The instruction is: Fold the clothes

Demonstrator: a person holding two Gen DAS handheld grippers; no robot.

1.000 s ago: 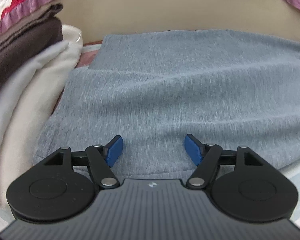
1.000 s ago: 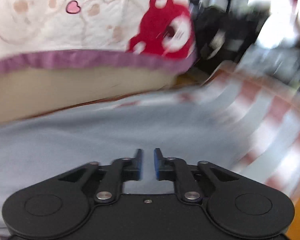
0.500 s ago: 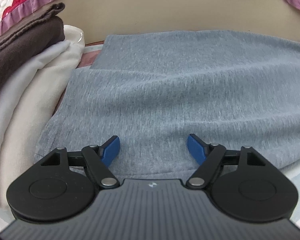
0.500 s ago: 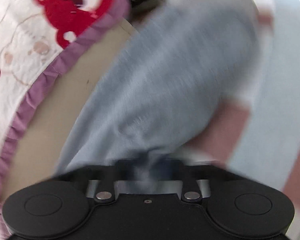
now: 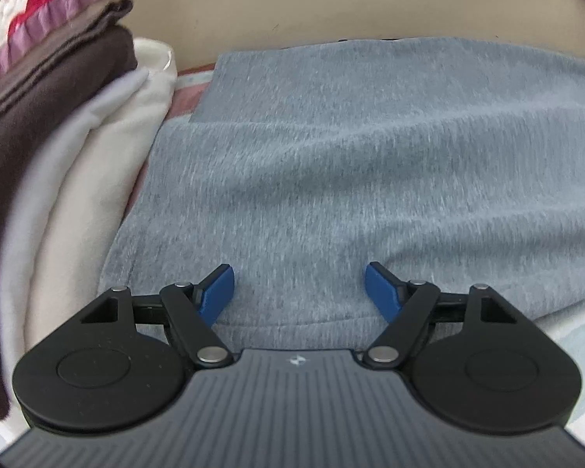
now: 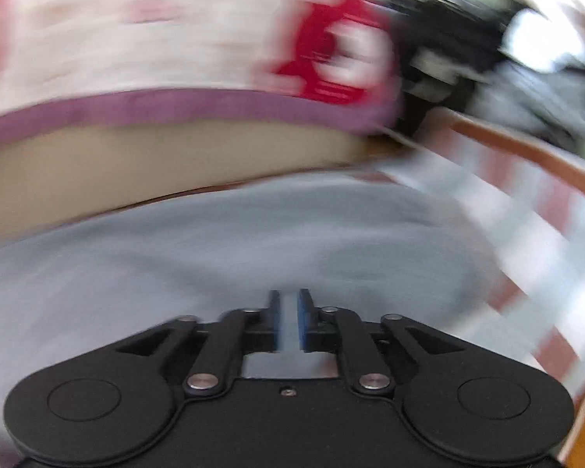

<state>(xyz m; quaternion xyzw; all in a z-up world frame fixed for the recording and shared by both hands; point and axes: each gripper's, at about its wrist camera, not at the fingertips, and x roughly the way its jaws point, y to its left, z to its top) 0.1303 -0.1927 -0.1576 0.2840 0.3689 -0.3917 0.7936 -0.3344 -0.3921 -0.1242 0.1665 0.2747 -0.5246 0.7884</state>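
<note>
The grey garment (image 5: pixel 351 179) lay doubled on the striped sheet (image 6: pixel 534 241), the left gripper (image 5: pixel 299 292) spread wide above its hem, the right gripper (image 6: pixel 288 323) nearly shut, nothing seen held. The fold risked being dragged askew by careless pulling.

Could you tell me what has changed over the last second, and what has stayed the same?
The right tongs swung hard: half a second ago they looked down along the grey garment with cloth bunched at their tips; now they face the quilt again, nearly shut with only a thin gap. The left tongs stay open over the garment, and the folded pile is unmoved.
</note>
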